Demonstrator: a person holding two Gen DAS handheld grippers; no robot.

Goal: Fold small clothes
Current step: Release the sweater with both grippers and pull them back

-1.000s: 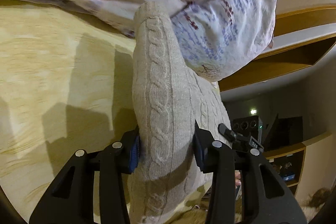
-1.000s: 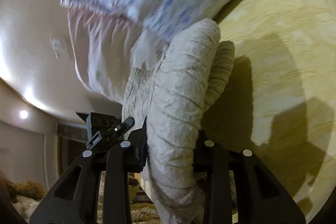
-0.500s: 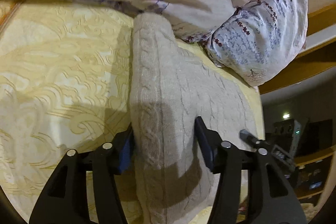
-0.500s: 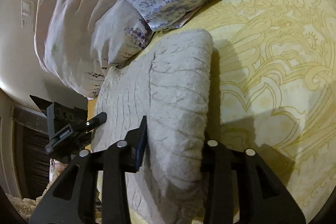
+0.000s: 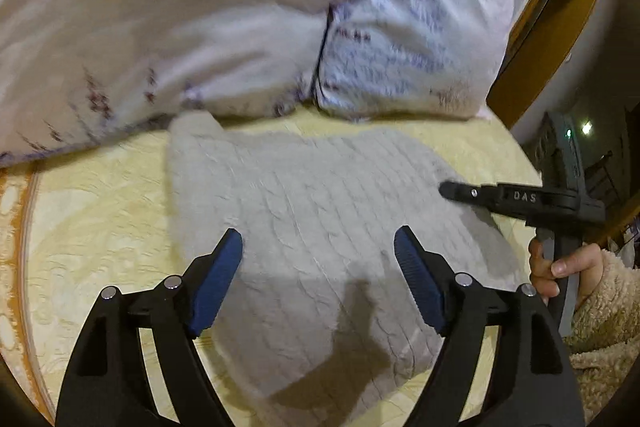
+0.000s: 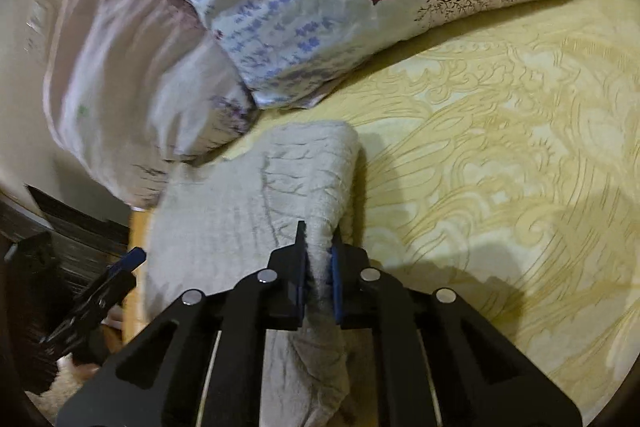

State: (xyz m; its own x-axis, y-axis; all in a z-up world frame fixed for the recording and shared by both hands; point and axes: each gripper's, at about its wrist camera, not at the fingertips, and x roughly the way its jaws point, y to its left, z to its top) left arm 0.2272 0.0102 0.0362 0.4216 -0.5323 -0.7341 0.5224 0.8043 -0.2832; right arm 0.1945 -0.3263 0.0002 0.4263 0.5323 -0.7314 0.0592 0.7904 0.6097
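Note:
A beige cable-knit sweater lies folded on the yellow bedspread, just in front of the pillows. My left gripper hovers over its near part with the jaws wide and still opening; the blue pads touch nothing. In the right wrist view the sweater shows a thick folded right edge, and my right gripper is shut on that edge, cloth pinched between its pads. The right gripper also shows in the left wrist view, at the sweater's right side, held by a hand in a fleecy sleeve.
Two floral pillows lean at the head of the bed, touching the sweater's far end. A wooden headboard shelf rises at the right. The patterned bedspread stretches wide to the right of the sweater.
The sweater went from hanging upright between both grippers to lying flat on the bed. My left gripper let go and spread wide. The right gripper closed tight on the folded edge.

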